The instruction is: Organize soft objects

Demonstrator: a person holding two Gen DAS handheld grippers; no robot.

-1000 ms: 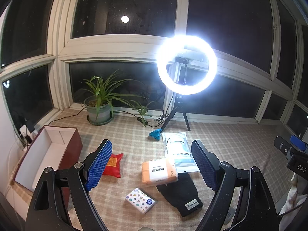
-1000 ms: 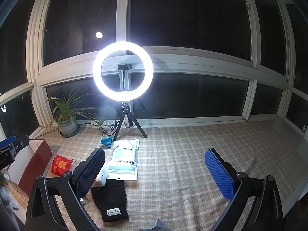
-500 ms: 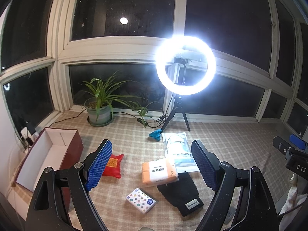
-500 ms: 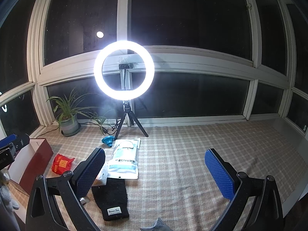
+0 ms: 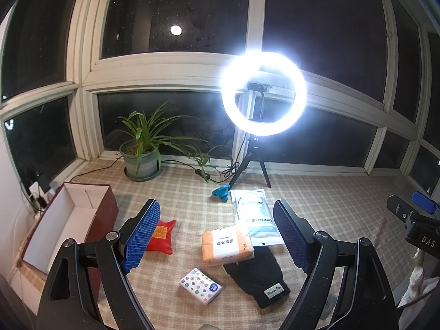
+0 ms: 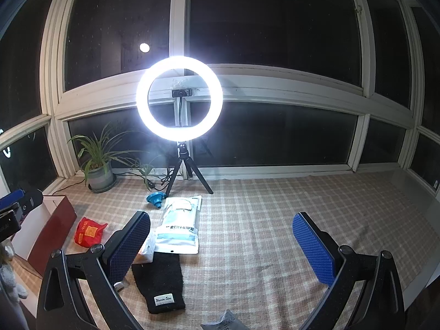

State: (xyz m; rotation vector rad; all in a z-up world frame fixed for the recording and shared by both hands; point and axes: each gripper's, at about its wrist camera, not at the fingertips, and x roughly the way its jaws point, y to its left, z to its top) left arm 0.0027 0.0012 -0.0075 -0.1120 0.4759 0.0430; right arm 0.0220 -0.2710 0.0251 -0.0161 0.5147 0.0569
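Observation:
On the checked cloth lie a red pouch [image 5: 162,236], an orange tissue pack [image 5: 227,244], a white mask packet [image 5: 254,217], a black knitted hat [image 5: 258,277], a sticker-print tissue pack [image 5: 200,286] and a small blue object [image 5: 221,192]. My left gripper [image 5: 217,238] is open and empty, held above the orange pack. My right gripper [image 6: 222,247] is open and empty, to the right of the hat [image 6: 161,283], the mask packet [image 6: 180,225] and the red pouch [image 6: 89,231]. An open red box with a white inside [image 5: 66,220] stands at the left.
A ring light on a tripod [image 5: 264,93] stands at the back by the windows, with cables beside it. A potted plant [image 5: 141,156] stands at the back left. A grey packet corner [image 6: 225,321] shows at the right wrist view's bottom edge. Checked cloth [image 6: 275,220] stretches right.
Both views have shifted only slightly. The objects lie where they were and both grippers stay open.

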